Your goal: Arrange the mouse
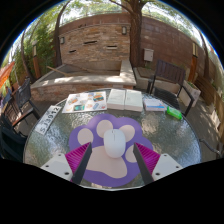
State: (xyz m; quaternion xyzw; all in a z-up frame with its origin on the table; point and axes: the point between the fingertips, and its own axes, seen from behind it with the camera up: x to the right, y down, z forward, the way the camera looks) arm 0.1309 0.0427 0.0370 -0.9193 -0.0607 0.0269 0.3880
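A white computer mouse (115,143) lies on a purple paw-shaped mouse mat (108,130) with beige toe patches, on a round glass table (50,140). My gripper (113,160) is open, its two pink-padded fingers (80,157) spread wide to either side of the mat's near part. The mouse stands between the fingers and a little ahead of the tips, with a clear gap at each side. Nothing is held.
Beyond the mat lie a colourful picture book (85,101), white boxes (126,98), and a green item (174,113) at the right. A keyboard-like strip (48,120) lies to the left. Dark chairs (168,75) and a brick wall (95,45) stand behind the table.
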